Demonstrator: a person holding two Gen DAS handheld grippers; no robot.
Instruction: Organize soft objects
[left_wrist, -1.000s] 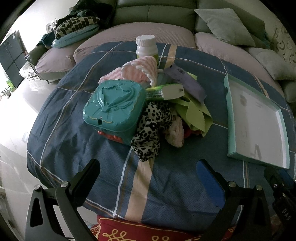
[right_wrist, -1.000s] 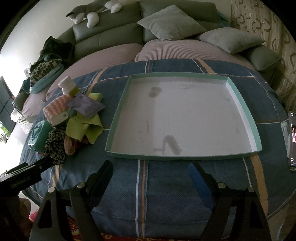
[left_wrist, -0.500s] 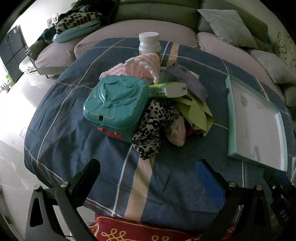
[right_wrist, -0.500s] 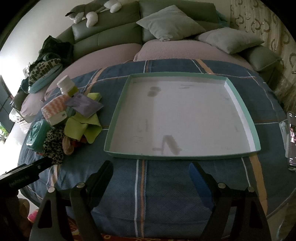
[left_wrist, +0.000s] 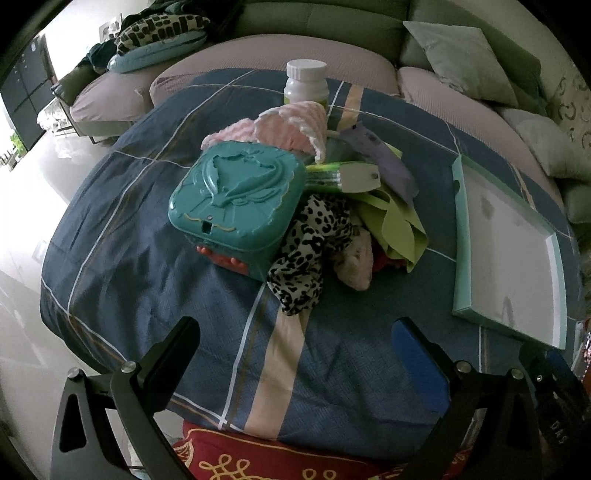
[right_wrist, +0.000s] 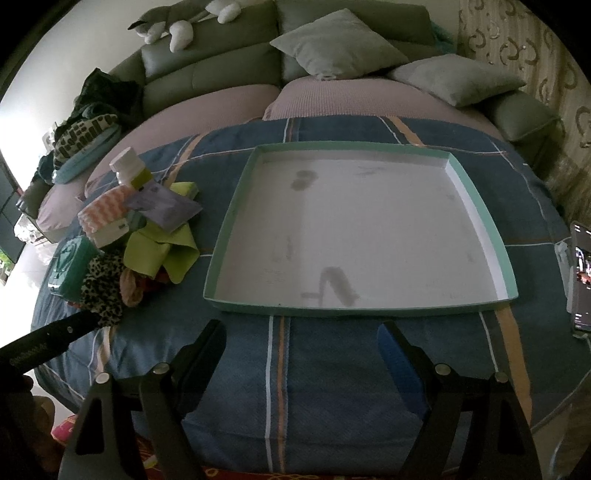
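Black and blue, the left tongs (left_wrist: 295, 354) hang spread and empty over the blue checked cloth on the table (left_wrist: 155, 266); the right tongs (right_wrist: 303, 350) are likewise spread before the bare tray (right_wrist: 480, 229). The soft things lie heaped left of the tray. Best start with the leopard-print cloth (left_wrist: 310, 251), the nearest loose piece, pinching its free end clear of the teal box (left_wrist: 236, 203).

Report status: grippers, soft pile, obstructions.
Left hand-held gripper and right hand-held gripper open, empty. Leopard-print fabric scrap untouched in pile. Hard teal plastic case against it. Shallow mint-rimmed white tray empty.
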